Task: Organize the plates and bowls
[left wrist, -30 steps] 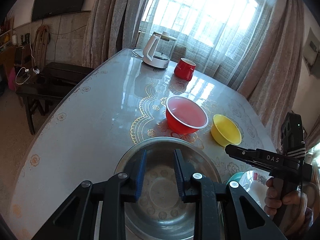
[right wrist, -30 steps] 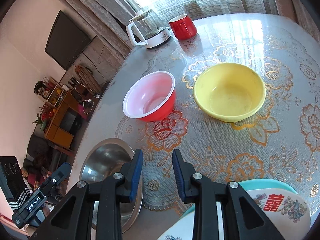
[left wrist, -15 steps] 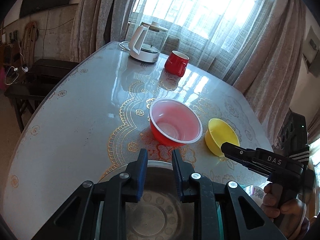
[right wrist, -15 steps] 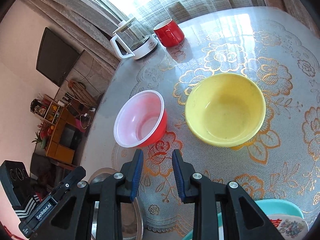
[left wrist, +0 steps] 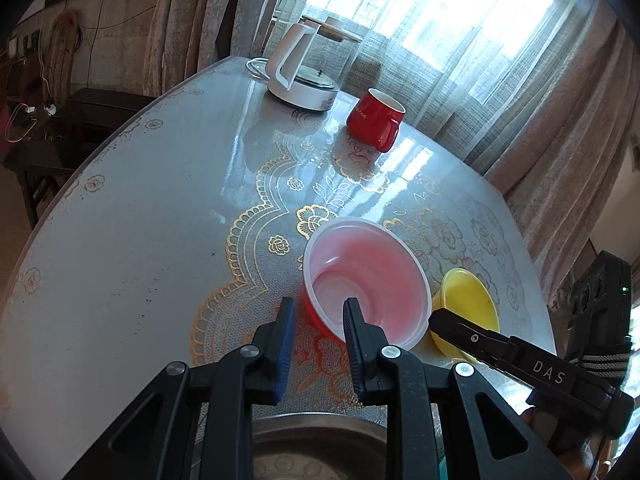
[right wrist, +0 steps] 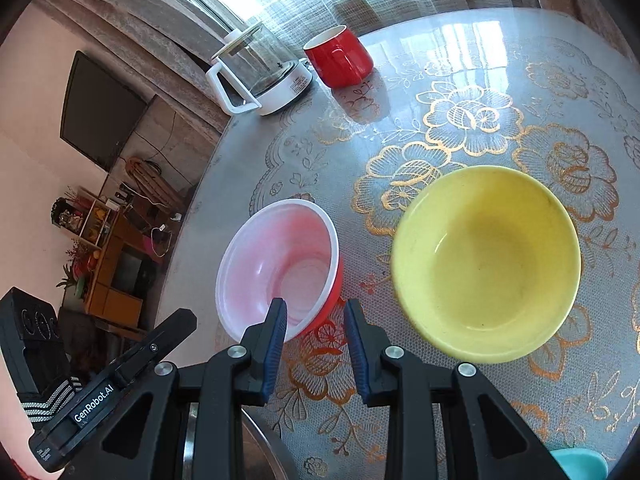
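A red bowl [left wrist: 368, 280] [right wrist: 280, 264] with a white inside stands on the lace cloth, and a yellow bowl [left wrist: 468, 300] [right wrist: 484, 264] stands just to its right. My left gripper [left wrist: 318, 312] hovers at the red bowl's near rim, its jaws a narrow gap apart. In this view one finger lies over the bowl's inside and the other outside its wall. My right gripper [right wrist: 314, 312] stands the same way at the bowl's near right wall, its pads clear of it. Each gripper shows in the other's view: the right gripper [left wrist: 436, 318] and the left gripper [right wrist: 180, 320]. A steel bowl [left wrist: 320, 440] [right wrist: 256, 452] lies under both.
A glass kettle [left wrist: 308, 68] [right wrist: 260, 76] and a red mug [left wrist: 374, 120] [right wrist: 340, 56] stand at the far side by the curtained window. A teal plate's edge [right wrist: 580, 460] peeks in at the bottom right. The table's rounded edge [left wrist: 100, 152] runs along the left.
Both grippers have moved forward across the table to the red bowl. The steel bowl has slid to the bottom of both views, and the patterned plate has left the right wrist view.
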A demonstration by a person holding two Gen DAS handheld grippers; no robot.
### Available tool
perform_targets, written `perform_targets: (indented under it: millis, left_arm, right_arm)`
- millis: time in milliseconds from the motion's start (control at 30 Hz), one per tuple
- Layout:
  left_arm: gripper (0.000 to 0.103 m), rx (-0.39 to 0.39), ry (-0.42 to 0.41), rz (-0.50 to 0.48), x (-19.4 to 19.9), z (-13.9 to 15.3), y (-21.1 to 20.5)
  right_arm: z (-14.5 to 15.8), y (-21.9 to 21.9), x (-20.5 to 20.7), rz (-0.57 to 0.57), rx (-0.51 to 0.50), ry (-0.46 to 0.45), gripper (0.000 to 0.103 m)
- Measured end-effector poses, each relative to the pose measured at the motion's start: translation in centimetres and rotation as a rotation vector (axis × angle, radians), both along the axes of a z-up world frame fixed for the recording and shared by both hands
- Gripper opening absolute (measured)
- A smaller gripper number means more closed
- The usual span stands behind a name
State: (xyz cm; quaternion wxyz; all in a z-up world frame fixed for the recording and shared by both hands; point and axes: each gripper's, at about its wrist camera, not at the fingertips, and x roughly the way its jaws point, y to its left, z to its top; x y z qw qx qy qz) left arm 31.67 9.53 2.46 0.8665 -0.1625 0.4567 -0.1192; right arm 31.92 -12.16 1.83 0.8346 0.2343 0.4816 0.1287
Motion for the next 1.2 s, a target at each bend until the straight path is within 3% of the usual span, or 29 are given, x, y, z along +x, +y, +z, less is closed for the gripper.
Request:
perform_targets:
  millis: [133, 200, 433, 1000, 1200]
  left_arm:
    - [0.017, -0.01, 0.024, -0.019, 1.1, -1.1, -0.4]
    - [0.014, -0.013, 0.03, -0.029, 1.2, -1.4, -0.6]
    - [0.013, -0.008, -0.004, -0.057, 0.1, -1.0, -0.7]
    - [0.013, -0.012, -0.12, -0.093, -8.3, 3.2, -0.6]
    - [0.013, 0.003, -0.137, -0.084, -10.2, 3.8, -0.4]
  right_arm:
    - [-0.6, 0.5, 0.9, 0.012, -0.011, 0.008, 0.029]
    - [-1.0, 1.0, 1.3, 0.026, -0.02, 0.013, 0.021]
    - [-1.2, 1.6, 0.9, 0.054, -0.052, 0.001, 0.017]
    - [2.8, 2.5, -4.8, 0.132, 0.01, -0.105, 0.017]
    - [3.3, 3.5, -6.7, 0.164, -0.014, -0.131, 0.017]
